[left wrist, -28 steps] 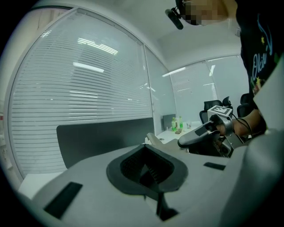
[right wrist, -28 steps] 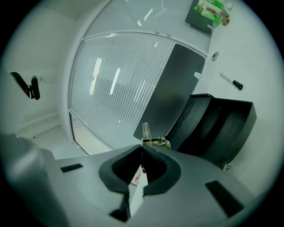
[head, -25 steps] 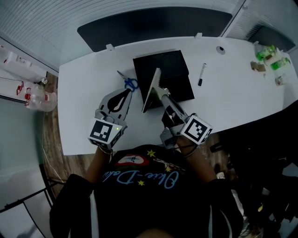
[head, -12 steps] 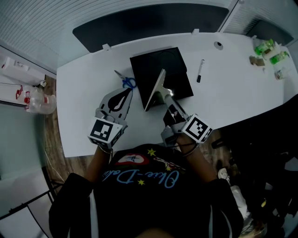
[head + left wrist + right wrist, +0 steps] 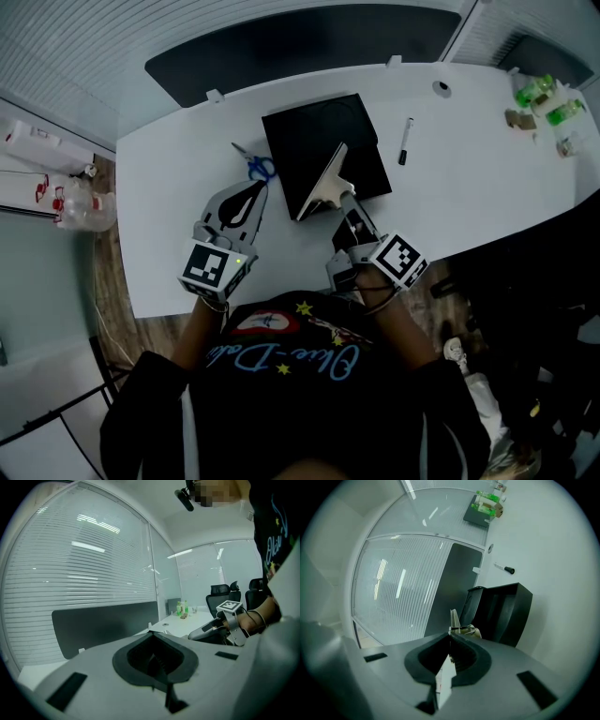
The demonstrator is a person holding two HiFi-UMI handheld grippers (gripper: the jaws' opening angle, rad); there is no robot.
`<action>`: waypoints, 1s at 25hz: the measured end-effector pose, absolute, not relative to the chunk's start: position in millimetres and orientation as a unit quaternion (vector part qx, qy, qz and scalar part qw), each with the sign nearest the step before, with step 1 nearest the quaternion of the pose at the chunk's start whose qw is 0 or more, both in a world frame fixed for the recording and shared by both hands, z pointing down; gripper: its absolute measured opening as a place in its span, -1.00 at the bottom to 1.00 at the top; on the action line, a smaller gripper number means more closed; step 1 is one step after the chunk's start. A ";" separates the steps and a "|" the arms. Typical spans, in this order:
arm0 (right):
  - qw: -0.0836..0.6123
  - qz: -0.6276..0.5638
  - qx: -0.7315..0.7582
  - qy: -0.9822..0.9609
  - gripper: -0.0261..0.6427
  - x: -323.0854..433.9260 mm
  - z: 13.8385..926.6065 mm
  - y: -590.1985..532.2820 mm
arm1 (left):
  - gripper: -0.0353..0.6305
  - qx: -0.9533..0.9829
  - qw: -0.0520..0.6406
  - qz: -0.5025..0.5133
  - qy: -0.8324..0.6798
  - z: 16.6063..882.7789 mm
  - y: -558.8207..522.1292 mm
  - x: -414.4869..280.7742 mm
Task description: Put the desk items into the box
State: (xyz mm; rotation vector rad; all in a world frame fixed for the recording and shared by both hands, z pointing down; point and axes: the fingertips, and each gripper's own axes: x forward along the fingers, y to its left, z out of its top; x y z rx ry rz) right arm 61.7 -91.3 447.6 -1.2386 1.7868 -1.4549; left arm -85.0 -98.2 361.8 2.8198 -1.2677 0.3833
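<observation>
A black open box (image 5: 323, 148) stands mid-desk. My right gripper (image 5: 341, 199) is shut on a thin pale notebook (image 5: 321, 186), which leans on edge over the box's near left part. From the right gripper view the notebook (image 5: 453, 619) sticks up edge-on between the pads, with the box (image 5: 506, 611) just beyond it. My left gripper (image 5: 246, 190) rests low over the desk left of the box, shut with nothing in it. Blue-handled scissors (image 5: 258, 166) lie just ahead of it. A black marker (image 5: 405, 142) lies right of the box.
The white desk (image 5: 469, 178) ends close to the person's body. A dark partition (image 5: 300, 42) runs along its far edge. Green bottles and small items (image 5: 544, 98) sit at the far right corner. A cable hole (image 5: 442, 90) is behind the marker. Office chairs (image 5: 220, 592) stand beyond.
The right gripper has sunk and rolled, so the notebook leans further right and lower over the box. The left gripper has stayed put.
</observation>
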 end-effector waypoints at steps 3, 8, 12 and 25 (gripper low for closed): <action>0.274 -0.534 -0.460 0.654 -0.88 63.1 449.4 -95.4 | -0.87 0.904 0.012 0.122 -0.409 361.0 -97.9 -86.7; 0.282 -0.551 -0.476 0.625 -0.88 68.7 463.3 -96.3 | -0.87 0.903 0.011 0.122 -0.413 360.8 -98.9 -90.4; 0.289 -0.558 -0.485 0.608 -0.88 71.1 470.2 -96.8 | -0.87 0.902 0.010 0.124 -0.414 360.7 -98.9 -92.8; 0.294 -0.574 -0.502 0.576 -0.88 74.3 484.3 -101.4 | -0.87 0.898 0.012 0.123 -0.423 359.7 -102.6 -101.1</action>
